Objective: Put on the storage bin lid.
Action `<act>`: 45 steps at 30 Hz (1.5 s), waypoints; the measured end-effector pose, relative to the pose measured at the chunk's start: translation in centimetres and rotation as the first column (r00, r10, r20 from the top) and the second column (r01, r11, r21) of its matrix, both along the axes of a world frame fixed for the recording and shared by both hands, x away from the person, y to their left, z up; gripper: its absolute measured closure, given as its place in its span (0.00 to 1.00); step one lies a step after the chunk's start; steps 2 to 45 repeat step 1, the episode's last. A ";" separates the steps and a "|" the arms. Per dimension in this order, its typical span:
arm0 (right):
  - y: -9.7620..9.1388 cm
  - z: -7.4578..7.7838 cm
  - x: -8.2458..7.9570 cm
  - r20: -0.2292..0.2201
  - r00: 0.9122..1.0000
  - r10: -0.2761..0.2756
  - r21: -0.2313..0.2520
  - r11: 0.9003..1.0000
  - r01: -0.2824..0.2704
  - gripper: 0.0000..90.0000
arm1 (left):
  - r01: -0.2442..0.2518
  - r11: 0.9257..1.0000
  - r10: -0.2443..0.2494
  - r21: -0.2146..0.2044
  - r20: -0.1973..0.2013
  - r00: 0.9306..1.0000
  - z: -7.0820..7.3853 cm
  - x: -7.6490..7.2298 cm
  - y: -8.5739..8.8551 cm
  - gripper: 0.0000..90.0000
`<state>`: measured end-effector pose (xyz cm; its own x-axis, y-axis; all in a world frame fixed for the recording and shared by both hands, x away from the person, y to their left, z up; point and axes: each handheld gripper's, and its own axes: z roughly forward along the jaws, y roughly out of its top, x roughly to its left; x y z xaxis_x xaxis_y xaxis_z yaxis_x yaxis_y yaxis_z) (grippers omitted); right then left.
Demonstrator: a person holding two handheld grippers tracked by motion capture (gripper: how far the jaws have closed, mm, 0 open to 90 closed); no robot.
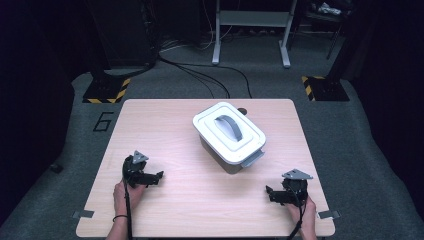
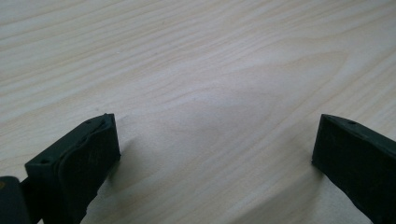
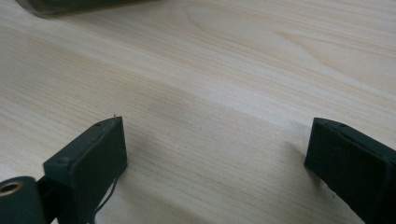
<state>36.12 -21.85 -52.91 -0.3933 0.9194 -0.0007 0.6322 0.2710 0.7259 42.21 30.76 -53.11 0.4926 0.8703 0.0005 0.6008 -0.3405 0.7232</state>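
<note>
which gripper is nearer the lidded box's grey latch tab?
The right gripper. The latch tab juts from the white box at its near right corner, on that gripper's side; the left gripper lies farther off.

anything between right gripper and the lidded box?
Nothing: bare light wood table lies between the right gripper and the white-lidded grey plastic box, seen in the high view.

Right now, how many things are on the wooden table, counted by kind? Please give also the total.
Lidded white box with grey handle: 1
Hand-held claw: 2, the left claw and the right claw, both open and resting on the table
Small dark round thing behind the box, too small to identify: 1
Total: 4
</note>
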 end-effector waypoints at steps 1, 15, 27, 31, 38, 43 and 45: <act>0.0 0.0 0.0 0.000 1.000 -0.001 -0.001 1.000 0.001 0.05 | 0.009 1.000 -0.009 0.005 -0.003 1.000 0.1 0.0 0.0 0.01; 0.0 0.0 0.0 0.000 1.000 -0.001 -0.001 1.000 0.001 0.05 | 0.009 1.000 -0.009 0.005 -0.003 1.000 0.1 0.0 0.0 0.01; 0.0 0.0 0.0 0.000 1.000 -0.001 -0.001 1.000 0.001 0.05 | 0.009 1.000 -0.009 0.005 -0.003 1.000 0.1 0.0 0.0 0.01; 0.0 0.0 0.0 0.000 1.000 -0.001 -0.001 1.000 0.001 0.05 | 0.009 1.000 -0.009 0.005 -0.003 1.000 0.1 0.0 0.0 0.01; 0.0 0.0 0.0 0.000 1.000 -0.001 -0.001 1.000 0.001 0.05 | 0.009 1.000 -0.009 0.005 -0.003 1.000 0.1 0.0 0.0 0.01; 0.0 0.0 0.0 0.000 1.000 -0.001 -0.001 1.000 0.001 0.05 | 0.009 1.000 -0.009 0.005 -0.003 1.000 0.1 0.0 0.0 0.01; 0.0 0.0 0.0 0.000 1.000 -0.001 -0.001 1.000 0.001 0.05 | 0.009 1.000 -0.009 0.005 -0.003 1.000 0.1 0.0 0.0 0.01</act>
